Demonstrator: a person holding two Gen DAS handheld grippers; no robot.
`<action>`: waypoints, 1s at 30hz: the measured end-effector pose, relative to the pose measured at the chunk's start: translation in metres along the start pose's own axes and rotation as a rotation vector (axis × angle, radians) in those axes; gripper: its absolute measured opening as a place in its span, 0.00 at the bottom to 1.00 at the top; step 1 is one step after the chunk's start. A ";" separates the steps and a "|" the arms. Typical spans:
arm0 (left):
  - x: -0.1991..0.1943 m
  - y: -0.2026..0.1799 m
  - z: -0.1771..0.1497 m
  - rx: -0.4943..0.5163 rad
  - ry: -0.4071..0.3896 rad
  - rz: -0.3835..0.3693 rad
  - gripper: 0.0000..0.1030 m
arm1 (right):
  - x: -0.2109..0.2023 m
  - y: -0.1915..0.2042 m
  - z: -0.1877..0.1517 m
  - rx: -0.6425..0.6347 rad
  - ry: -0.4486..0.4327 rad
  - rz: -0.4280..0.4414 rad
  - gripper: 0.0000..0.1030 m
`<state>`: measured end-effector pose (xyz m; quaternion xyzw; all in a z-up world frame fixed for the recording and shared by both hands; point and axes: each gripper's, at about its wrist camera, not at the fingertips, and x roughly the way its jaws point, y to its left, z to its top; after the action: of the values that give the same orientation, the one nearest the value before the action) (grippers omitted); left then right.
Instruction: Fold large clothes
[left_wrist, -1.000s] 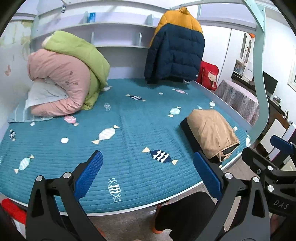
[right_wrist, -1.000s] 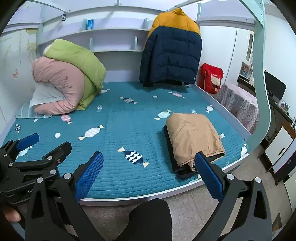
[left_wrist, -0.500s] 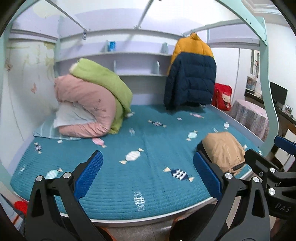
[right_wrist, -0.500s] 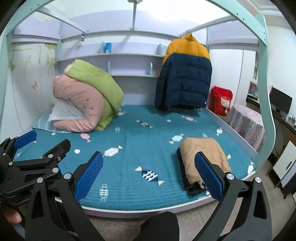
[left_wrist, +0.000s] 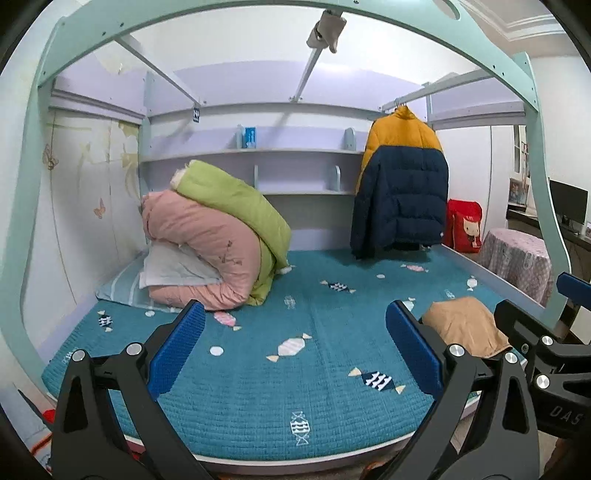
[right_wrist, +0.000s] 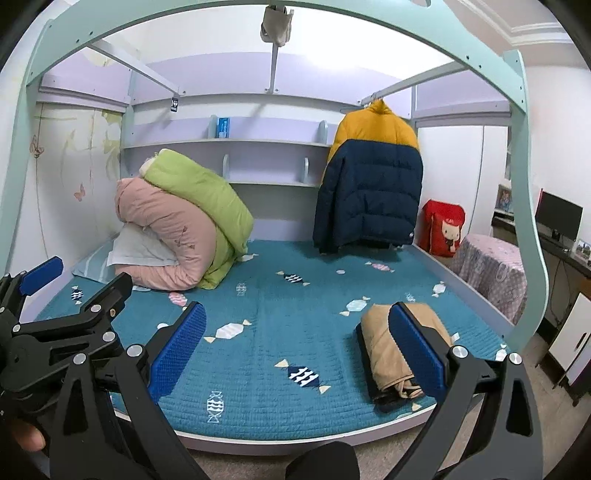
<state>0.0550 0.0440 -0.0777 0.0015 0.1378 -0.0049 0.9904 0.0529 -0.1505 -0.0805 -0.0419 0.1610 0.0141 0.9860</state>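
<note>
Beyond the teal mattress (right_wrist: 266, 332), the navy-and-yellow puffer jacket (right_wrist: 369, 184) is hanging unfolded, the folded tan garment (right_wrist: 380, 343) is lying at the mattress's near-right edge, and both the left gripper (left_wrist: 295, 350) and right gripper (right_wrist: 297, 347) are hovering, jaws spread, empty.

"DAS" in pale letters on black body of right gripper (left_wrist: 561, 373), seen from left wrist view. Small tag on bed rail (left_wrist: 196, 115) too tiny to read.
</note>
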 end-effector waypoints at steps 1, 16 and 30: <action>0.000 0.000 0.000 -0.001 0.002 -0.002 0.96 | -0.001 0.000 0.000 -0.001 -0.006 -0.001 0.93; 0.000 -0.007 0.001 -0.009 -0.028 -0.006 0.96 | 0.007 -0.003 -0.005 -0.001 -0.016 -0.009 0.93; 0.010 -0.013 -0.001 0.001 -0.016 -0.002 0.96 | 0.011 -0.003 -0.009 0.012 0.009 -0.022 0.93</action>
<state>0.0644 0.0314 -0.0811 0.0019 0.1299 -0.0060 0.9915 0.0609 -0.1538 -0.0924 -0.0376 0.1648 0.0022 0.9856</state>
